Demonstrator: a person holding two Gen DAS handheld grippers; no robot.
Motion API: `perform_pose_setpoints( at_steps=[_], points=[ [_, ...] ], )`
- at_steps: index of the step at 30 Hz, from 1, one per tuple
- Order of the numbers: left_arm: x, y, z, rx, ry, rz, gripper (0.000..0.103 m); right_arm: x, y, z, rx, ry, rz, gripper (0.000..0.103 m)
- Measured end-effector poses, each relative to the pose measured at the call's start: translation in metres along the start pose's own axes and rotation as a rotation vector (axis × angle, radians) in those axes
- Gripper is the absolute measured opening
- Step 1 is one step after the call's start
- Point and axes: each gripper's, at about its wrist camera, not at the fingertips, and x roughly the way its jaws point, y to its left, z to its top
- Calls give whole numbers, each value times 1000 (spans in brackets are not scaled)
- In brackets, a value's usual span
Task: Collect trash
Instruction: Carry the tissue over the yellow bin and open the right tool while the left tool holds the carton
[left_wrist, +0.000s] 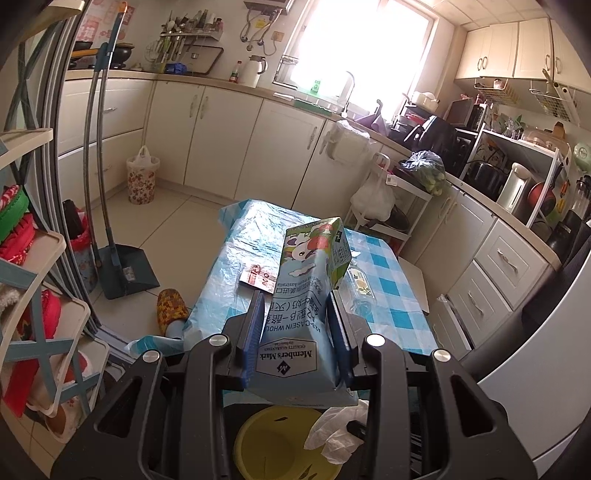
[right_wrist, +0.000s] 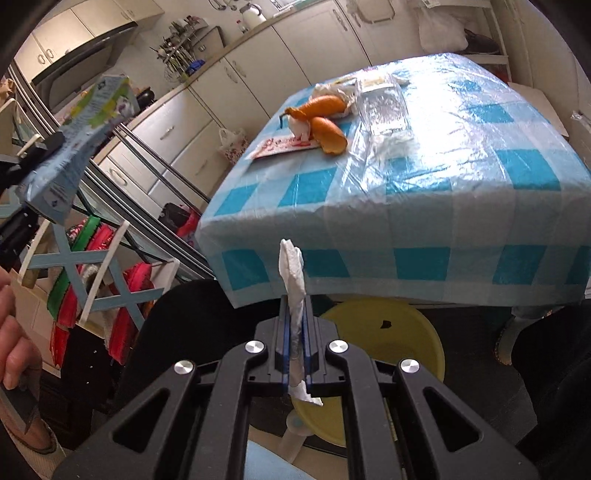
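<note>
Left gripper (left_wrist: 297, 325) clamped on milk carton (left_wrist: 310, 280), right gripper (right_wrist: 294, 332) pinching tissue (right_wrist: 293, 280) lengthwise along fingers; yellow bin (right_wrist: 388, 332) sits just below-ahead of right fingertips.

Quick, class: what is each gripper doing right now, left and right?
Left gripper: closed on the milk carton.
Right gripper: closed on a crumpled white tissue.

Place: home kitchen
Evidence: cream cabinets (left_wrist: 221, 129) at 11 o'clock, sink tap (left_wrist: 349, 88) at 12, checked-cloth table (left_wrist: 384, 291) centre, dustpan (left_wrist: 127, 269) at 9.
</note>
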Motion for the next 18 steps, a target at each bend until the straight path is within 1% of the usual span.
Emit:
perform_pose_setpoints(
  at_steps=[5, 6, 7, 8, 9, 10, 11, 15, 18],
  points=[
    [3, 1, -2, 2, 10, -2, 33, 29, 1, -8, -29, 90, -74, 7],
    [4, 1, -3, 1, 12, -2, 33, 35, 0, -9, -32, 109, -90, 9],
    [4, 1, -3, 0, 14, -2, 33, 39, -2, -10, -33, 123, -108, 11],
    [4, 2, -4, -1, 15, -2, 33, 41, -3, -12, -33, 134, -122, 22],
    [5, 3, -4, -3, 16, -2, 33, 42, -4, -12, -33, 139, -130, 34],
    [5, 3, -4, -6, 17, -3, 33, 41, -5, -13, -36, 138, -140, 38],
    [5, 4, -5, -6, 18, -4, 33, 40, -5, -14, -40, 134, -149, 41],
    [3, 6, -5, -10, 18, -7, 33, 36, -6, -14, -47, 125, -156, 43],
    [1, 8, -4, -16, 13, -7, 33, 28, -4, -13, -61, 92, -157, 47]
  ],
)
